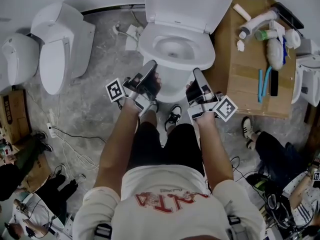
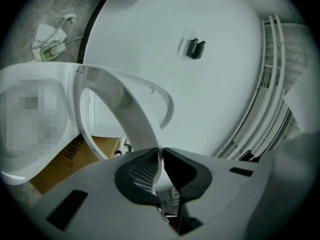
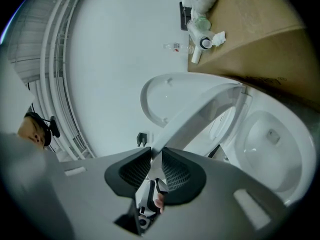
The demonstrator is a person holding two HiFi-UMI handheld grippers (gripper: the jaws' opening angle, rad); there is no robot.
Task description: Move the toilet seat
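Observation:
A white toilet (image 1: 172, 91) stands straight ahead with its lid (image 1: 187, 4) up against the back. Both grippers hold the front of the seat ring (image 1: 146, 46). In the left gripper view the seat (image 2: 135, 116) runs edge-on into my left gripper (image 2: 161, 151), whose pads are shut on its thin rim. In the right gripper view the seat (image 3: 200, 116) enters my right gripper (image 3: 156, 154) the same way, with the bowl (image 3: 272, 144) below it to the right. From the head view the left gripper (image 1: 150, 66) and right gripper (image 1: 196, 73) sit side by side at the bowl's front.
Two more white toilets (image 1: 60, 49) (image 1: 20, 56) stand at the left. A cardboard box (image 1: 250, 79) carrying bottles and brushes is close on the right. Cables (image 1: 65, 139) trail over the grey floor. Another person's legs (image 1: 275, 154) are at the lower right.

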